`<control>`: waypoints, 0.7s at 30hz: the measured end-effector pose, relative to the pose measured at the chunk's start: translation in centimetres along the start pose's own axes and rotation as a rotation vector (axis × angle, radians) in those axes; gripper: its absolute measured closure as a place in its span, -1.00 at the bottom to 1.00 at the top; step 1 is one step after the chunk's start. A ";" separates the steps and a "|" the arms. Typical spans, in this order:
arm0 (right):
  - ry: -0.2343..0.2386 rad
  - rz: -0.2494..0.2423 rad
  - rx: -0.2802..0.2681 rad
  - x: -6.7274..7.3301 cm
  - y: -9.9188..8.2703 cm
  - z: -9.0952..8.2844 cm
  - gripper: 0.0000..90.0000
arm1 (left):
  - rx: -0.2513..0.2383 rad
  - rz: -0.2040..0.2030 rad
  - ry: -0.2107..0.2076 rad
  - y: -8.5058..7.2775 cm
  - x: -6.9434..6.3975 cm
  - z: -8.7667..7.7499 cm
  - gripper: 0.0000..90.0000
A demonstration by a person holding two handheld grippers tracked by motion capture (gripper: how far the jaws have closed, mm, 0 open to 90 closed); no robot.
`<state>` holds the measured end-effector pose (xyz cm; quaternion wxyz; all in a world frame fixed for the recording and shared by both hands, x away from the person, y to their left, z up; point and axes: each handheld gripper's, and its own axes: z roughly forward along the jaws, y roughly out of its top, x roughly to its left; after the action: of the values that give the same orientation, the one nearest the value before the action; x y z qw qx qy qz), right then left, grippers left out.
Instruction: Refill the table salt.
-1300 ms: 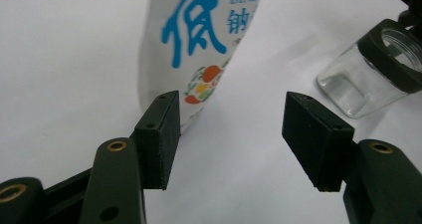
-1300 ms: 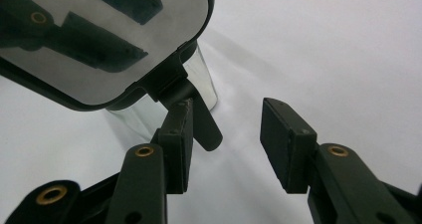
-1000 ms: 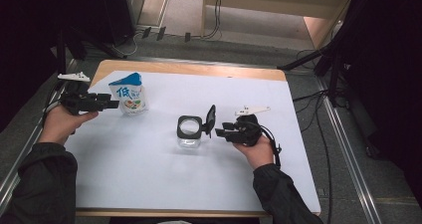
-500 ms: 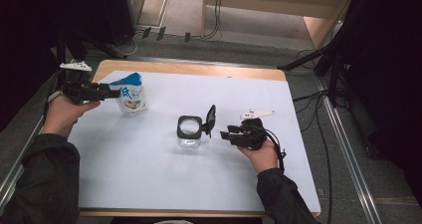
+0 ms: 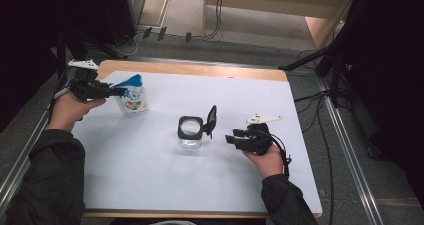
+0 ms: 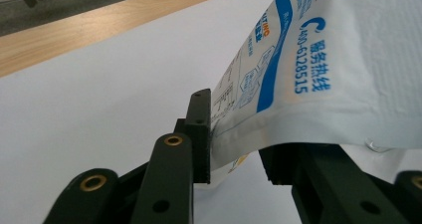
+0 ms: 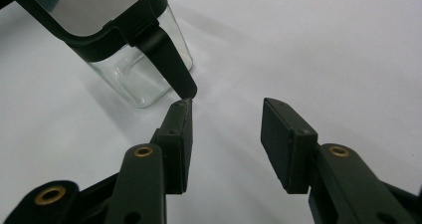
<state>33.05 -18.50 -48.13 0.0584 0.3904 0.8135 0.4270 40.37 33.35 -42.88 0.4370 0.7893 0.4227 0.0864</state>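
**High view: pouch gripped at left, jar at centre**

The white table (image 5: 165, 185) carries a printed pouch (image 5: 132, 97) at its left, its edge pinched by the left gripper (image 5: 117, 91), whose jaws have just been closing. A glass jar (image 5: 190, 133) with its lid open stands at centre. Beside it the right gripper (image 5: 231, 137) is held with jaws apart, empty.

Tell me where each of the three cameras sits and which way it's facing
High view: above the person's side, looking forward and down on the table; both forearms show.
Left gripper view: on the left gripper, facing the pouch.
Right gripper view: on the right gripper, facing the jar.
Shared: pouch and jar also appear from above.
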 end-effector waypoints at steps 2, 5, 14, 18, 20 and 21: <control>0.002 -0.001 -0.002 0.0 0.0 0.0 0.28 | 0.007 0.000 -0.005 0.0 0.0 -0.1 0.65; 0.012 -0.002 -0.004 0.2 0.0 0.1 0.27 | 0.015 -0.007 -0.014 0.0 -0.2 -0.1 0.75; 0.050 -0.015 -0.008 1.3 0.2 0.2 0.27 | 0.046 -0.056 -0.034 0.5 -1.0 -0.3 1.00; 0.073 -0.026 -0.028 2.3 0.3 -0.2 0.29 | 0.032 -0.069 -0.033 0.8 -1.4 -0.3 1.00; 0.081 -0.033 -0.030 2.9 0.3 -0.4 0.30 | 0.021 -0.087 -0.032 1.0 -1.6 -0.5 1.00; 0.089 -0.036 -0.033 3.3 0.2 -0.6 0.30 | 0.014 -0.096 -0.036 1.1 -1.8 -0.7 1.00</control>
<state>30.65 -16.54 -46.82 0.0365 0.3553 0.8151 0.4561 39.57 32.19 -41.24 0.4425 0.7726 0.4528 0.0482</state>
